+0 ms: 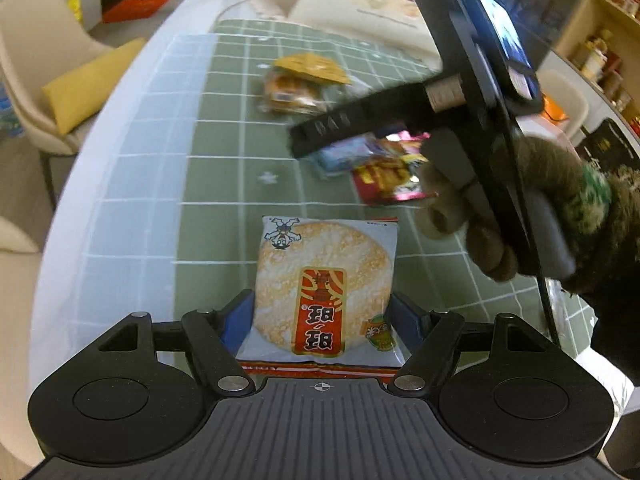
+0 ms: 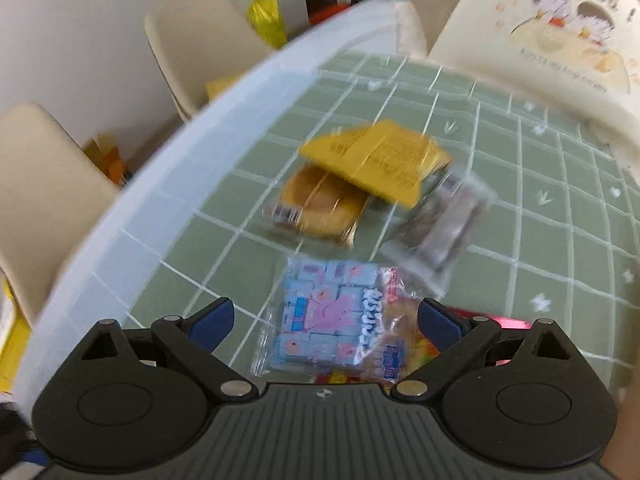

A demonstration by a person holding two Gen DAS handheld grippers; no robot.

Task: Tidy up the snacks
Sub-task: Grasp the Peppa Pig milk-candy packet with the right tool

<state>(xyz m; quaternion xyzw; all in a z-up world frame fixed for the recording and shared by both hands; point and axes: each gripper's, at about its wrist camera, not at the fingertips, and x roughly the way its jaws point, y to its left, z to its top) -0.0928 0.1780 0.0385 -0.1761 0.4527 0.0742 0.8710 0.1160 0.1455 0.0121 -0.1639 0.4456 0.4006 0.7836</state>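
In the left wrist view my left gripper (image 1: 322,312) is open, its blue pads on either side of a rice cracker packet (image 1: 324,292) lying on the green checked tablecloth (image 1: 224,140). Whether the pads touch it I cannot tell. The right gripper tool (image 1: 460,104), held in a gloved hand, hovers above a blue packet (image 1: 344,156) and a red packet (image 1: 384,184). In the right wrist view my right gripper (image 2: 326,320) is open over the blue pig-print packet (image 2: 328,320). Beyond lie a yellow packet (image 2: 376,160), a bread packet (image 2: 320,208) and a clear-wrapped dark snack (image 2: 444,224).
The table has a pale blue border (image 1: 120,168) and rounded edge. Cream chairs (image 2: 192,40) stand along the left side, one with a yellow cushion (image 1: 88,84). A cream storage bin with a cartoon print (image 2: 552,40) sits at the table's far end. Shelves (image 1: 600,40) stand at the right.
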